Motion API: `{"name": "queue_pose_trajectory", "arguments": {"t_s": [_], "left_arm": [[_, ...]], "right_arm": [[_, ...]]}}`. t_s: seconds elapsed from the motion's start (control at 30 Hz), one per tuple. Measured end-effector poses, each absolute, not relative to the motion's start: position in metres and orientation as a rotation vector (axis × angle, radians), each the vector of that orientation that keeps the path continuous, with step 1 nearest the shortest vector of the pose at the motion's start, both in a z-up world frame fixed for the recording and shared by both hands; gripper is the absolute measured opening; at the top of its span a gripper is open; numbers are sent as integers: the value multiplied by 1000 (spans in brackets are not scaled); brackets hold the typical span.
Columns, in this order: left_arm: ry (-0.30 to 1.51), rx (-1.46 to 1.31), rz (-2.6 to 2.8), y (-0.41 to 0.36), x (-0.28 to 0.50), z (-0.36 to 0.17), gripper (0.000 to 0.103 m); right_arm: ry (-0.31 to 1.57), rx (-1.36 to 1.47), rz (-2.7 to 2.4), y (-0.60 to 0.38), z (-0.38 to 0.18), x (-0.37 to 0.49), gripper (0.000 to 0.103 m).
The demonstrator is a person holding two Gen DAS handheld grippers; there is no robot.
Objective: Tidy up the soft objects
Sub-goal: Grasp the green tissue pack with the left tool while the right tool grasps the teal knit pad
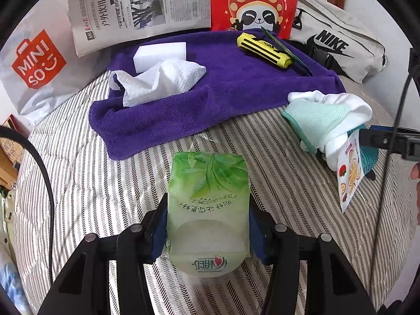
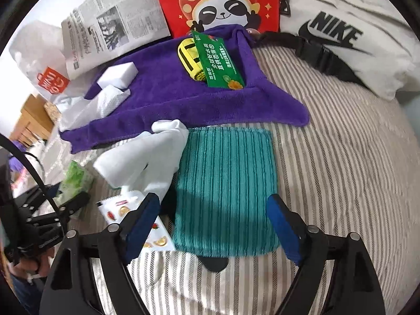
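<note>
"MINISO" on white shopping bag [image 1: 36, 78], "NIKE" on grey pouch [image 1: 338, 50], "Hi" on red panda bag [image 1: 253, 2].

One purple towel [image 1: 210, 89], one teal cloth [image 2: 225, 191], one tissue pack [image 1: 207, 210], one white sponge [image 1: 160, 55], one newspaper [image 1: 136, 8], three bags, one white glove [image 2: 147, 157].

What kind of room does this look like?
Probably a bedroom: everything lies on a striped quilted bedspread, with a purple towel and shopping bags leaning against the wall.
</note>
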State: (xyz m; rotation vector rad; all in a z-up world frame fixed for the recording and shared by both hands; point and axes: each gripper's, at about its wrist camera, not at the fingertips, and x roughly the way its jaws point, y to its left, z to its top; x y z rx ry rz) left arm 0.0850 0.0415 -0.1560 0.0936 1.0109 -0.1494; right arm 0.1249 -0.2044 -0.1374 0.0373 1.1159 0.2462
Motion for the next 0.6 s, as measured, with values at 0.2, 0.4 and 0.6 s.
{"name": "queue_pose_trajectory", "arguments": {"t_s": [0.2,0.4,0.6], "left_arm": [[993,87,-144,40,85,-157,52],[994,82,-135,38,86,-157,55],[996,84,-136,37,86,-157,55]], "right_arm": [[1126,-35,169,-203,-147,132,86],[1140,-35,162,-200,-161,137,91],[1104,-49,195,-202,-160,132,87]]}}
